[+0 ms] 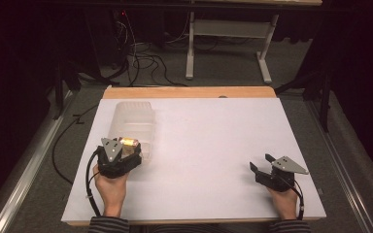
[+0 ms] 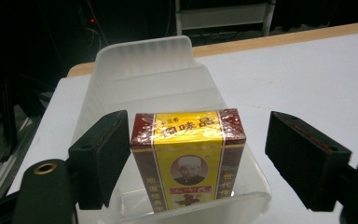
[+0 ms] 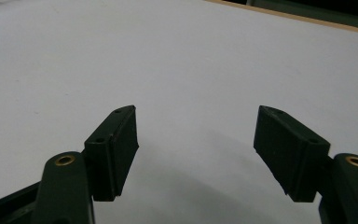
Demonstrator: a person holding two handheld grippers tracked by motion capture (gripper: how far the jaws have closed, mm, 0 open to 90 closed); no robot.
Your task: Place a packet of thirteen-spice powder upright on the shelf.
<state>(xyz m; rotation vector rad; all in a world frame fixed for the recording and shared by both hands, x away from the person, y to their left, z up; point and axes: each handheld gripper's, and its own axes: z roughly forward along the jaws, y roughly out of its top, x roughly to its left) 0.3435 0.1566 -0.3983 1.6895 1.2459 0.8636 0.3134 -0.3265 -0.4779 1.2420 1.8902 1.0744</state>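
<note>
The red-yellow box (image 2: 188, 158), upright at the clear tray's (image 2: 140, 70) near end, is straddled by the L gripper (image 2: 205, 158), jaws apart, ungripped; R gripper (image 3: 205, 154) is held open, empty, far right.

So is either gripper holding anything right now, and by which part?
Nothing is held. The left gripper has open jaws on either side of the yellow-and-maroon box in the translucent plastic bin, not clamped. The right gripper is open.
</note>
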